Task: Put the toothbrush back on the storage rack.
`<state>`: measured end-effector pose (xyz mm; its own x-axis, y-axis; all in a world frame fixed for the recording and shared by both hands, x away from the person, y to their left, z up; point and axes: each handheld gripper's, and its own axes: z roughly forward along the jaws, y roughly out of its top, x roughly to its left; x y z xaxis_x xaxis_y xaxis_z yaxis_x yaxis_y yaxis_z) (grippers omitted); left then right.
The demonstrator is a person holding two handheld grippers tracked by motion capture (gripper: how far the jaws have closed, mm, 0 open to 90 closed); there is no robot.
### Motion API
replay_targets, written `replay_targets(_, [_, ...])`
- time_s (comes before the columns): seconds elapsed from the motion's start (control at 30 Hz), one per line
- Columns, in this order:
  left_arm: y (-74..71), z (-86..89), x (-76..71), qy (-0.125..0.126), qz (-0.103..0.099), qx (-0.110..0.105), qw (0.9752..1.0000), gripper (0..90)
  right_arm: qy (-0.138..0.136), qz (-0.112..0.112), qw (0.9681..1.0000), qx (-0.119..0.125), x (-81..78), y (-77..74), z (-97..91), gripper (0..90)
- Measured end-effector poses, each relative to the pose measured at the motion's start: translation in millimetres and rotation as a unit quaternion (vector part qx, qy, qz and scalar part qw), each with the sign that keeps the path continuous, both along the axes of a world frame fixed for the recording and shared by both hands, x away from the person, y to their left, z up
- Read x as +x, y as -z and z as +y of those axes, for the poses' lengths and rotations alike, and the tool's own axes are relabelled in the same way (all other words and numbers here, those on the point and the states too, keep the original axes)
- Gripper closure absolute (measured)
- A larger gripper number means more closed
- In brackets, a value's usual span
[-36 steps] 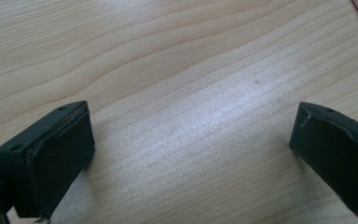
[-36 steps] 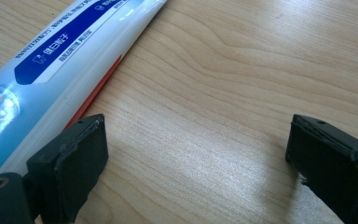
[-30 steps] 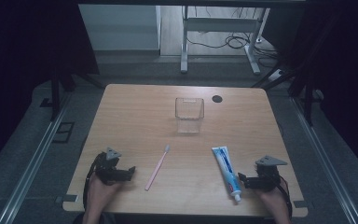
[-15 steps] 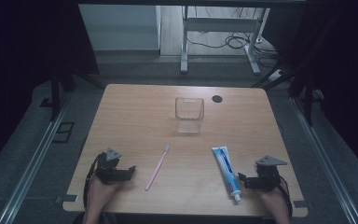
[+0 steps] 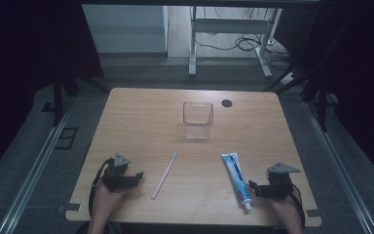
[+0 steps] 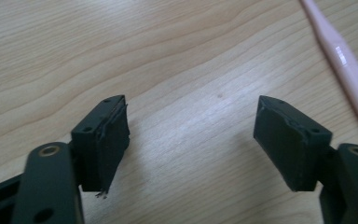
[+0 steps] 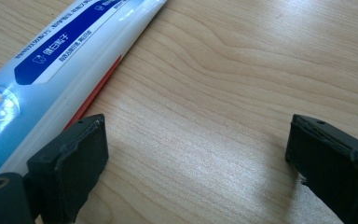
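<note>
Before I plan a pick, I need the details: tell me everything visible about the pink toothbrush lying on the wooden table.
The slim pink plastic toothbrush lies flat on the light wooden table, slanted, its pale head toward the clear plastic cup and its handle end toward the person. The handle looks smooth and glossy in the left gripper view. Nothing touches it but the tabletop; it rests just beside the left gripper, outside its empty jaws.
</note>
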<state>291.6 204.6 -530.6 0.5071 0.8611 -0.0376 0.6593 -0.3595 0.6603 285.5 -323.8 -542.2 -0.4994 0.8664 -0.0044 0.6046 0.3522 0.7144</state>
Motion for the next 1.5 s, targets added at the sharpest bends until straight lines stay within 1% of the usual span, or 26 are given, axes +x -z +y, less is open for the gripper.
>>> replay_targets(0.03, [-2.3, -2.2, 0.1, 0.002, 0.002, -0.004, 1.0000, 31.8, 0.000, 0.000, 1.0000, 0.000, 0.0, 0.0, 0.1, 5.6])
replay_targets(0.07, [-2.3, -2.2, 0.1, 0.002, 0.002, -0.004, 1.0000, 32.8, 0.000, 0.000, 1.0000, 0.000, 0.0, 0.0, 0.1, 5.6])
replay_targets(0.1, [-3.9, -5.1, 0.4, 0.006, 0.006, -0.006, 0.9999, 34.4, 0.001, 0.000, 1.0000, 0.000, -0.1, 0.0, 0.1, 5.6])
replay_targets(0.17, [-4.5, -6.4, 1.0, 0.011, 0.008, -0.007, 0.9999, 36.2, 0.001, 0.000, 1.0000, 0.000, -0.1, 0.0, 0.1, 5.6])
replay_targets(0.2, [-6.0, -9.4, 1.5, 0.014, 0.013, -0.009, 0.9998, 37.4, 0.001, -0.001, 1.0000, 0.000, -0.1, 0.0, 0.1, 5.6])
replay_targets(0.3, [-8.1, -13.8, 2.6, 0.020, 0.018, -0.013, 0.9995, 40.0, 0.002, -0.001, 1.0000, 0.000, -0.1, 0.0, 0.2, 5.7])
replay_targets(0.37, [-8.8, -15.5, 3.1, 0.022, 0.020, -0.014, 0.9995, 41.6, 0.003, 0.000, 1.0000, 0.000, -0.2, -0.1, 0.3, 5.7])
replay_targets(0.43, [-11.2, -22.0, 4.0, 0.032, 0.027, -0.015, 0.9990, 42.7, 0.003, 0.000, 1.0000, 0.000, -0.2, -0.1, 0.3, 5.7])
replay_targets(0.5, [-12.1, -24.6, 4.3, 0.036, 0.029, -0.015, 0.9988, 43.5, 0.003, 0.000, 1.0000, 0.000, -0.2, -0.1, 0.3, 5.7])
replay_targets(0.53, [-14.2, -29.7, 5.3, 0.045, 0.033, -0.013, 0.9984, 44.5, 0.003, 0.000, 1.0000, 0.000, -0.2, -0.1, 0.3, 5.7])
replay_targets(0.57, [-14.2, -29.7, 5.3, 0.045, 0.033, -0.013, 0.9984, 45.4, 0.003, 0.000, 1.0000, 0.000, -0.2, -0.1, 0.3, 5.7])
replay_targets(0.7, [-18.9, -43.5, 8.6, 0.065, 0.042, -0.014, 0.9969, 47.5, 0.003, 0.000, 1.0000, 0.001, -0.2, -0.1, 0.4, 5.7])
replay_targets(0.77, [-19.6, -46.2, 9.4, 0.067, 0.043, -0.013, 0.9967, 48.9, 0.003, 0.000, 1.0000, 0.001, -0.2, -0.1, 0.4, 5.7])
replay_targets(0.8, [-20.7, -50.8, 11.3, 0.075, 0.049, -0.011, 0.9959, 49.4, 0.003, 0.000, 1.0000, 0.000, -0.2, -0.1, 0.3, 5.7])
replay_targets(0.87, [-21.0, -53.1, 12.1, 0.077, 0.050, -0.009, 0.9957, 51.1, 0.003, 0.000, 1.0000, 0.000, -0.2, -0.1, 0.3, 5.7])
replay_targets(0.93, [-21.2, -59.6, 14.5, 0.083, 0.058, -0.007, 0.9949, 52.4, 0.002, 0.000, 1.0000, 0.000, -0.2, -0.1, 0.3, 5.7])
replay_targets(0.97, [-21.2, -59.6, 14.5, 0.083, 0.058, -0.007, 0.9949, 52.8, 0.002, 0.000, 1.0000, 0.000, -0.2, -0.1, 0.3, 5.7])
replay_targets(1.0, [-21.4, -63.0, 16.1, 0.088, 0.063, -0.005, 0.9941, 53.4, 0.002, 0.000, 1.0000, 0.000, -0.2, -0.1, 0.3, 5.7])
replay_targets(1.07, [-21.3, -64.6, 17.0, 0.089, 0.065, -0.005, 0.9939, 53.9, 0.002, 0.000, 1.0000, 0.000, -0.2, -0.1, 0.3, 5.7])
replay_targets(1.1, [-21.2, -67.7, 18.7, 0.092, 0.072, -0.005, 0.9931, 55.2, 0.002, 0.000, 1.0000, 0.000, -0.2, -0.1, 0.3, 5.7])
replay_targets(1.13, [-21.2, -67.7, 18.7, 0.092, 0.072, -0.005, 0.9931, 55.6, 0.002, 0.000, 1.0000, 0.000, -0.2, -0.1, 0.3, 5.7])
replay_targets(1.23, [-20.5, -74.9, 21.8, 0.099, 0.081, 0.000, 0.9917, 57.4, 0.003, 0.000, 1.0000, 0.000, -0.2, -0.1, 0.3, 5.7])
replay_targets(1.33, [-19.8, -78.9, 23.4, 0.102, 0.085, 0.002, 0.9911, 58.6, 0.003, 0.000, 1.0000, 0.000, -0.2, -0.1, 0.3, 5.7])
replay_targets(1.37, [-19.8, -80.3, 24.5, 0.107, 0.087, 0.005, 0.9904, 60.0, 0.003, 0.000, 1.0000, 0.000, -0.2, -0.1, 0.3, 5.7])
replay_targets(1.4, [-18.9, -84.2, 25.9, 0.109, 0.089, 0.006, 0.9901, 60.5, 0.003, 0.000, 1.0000, 0.000, -0.2, -0.1, 0.3, 5.7])
replay_targets(1.5, [-17.5, -88.4, 28.3, 0.112, 0.093, 0.013, 0.9893, 62.7, 0.002, -0.001, 1.0000, 0.000, -0.1, 0.0, 0.2, 5.7])
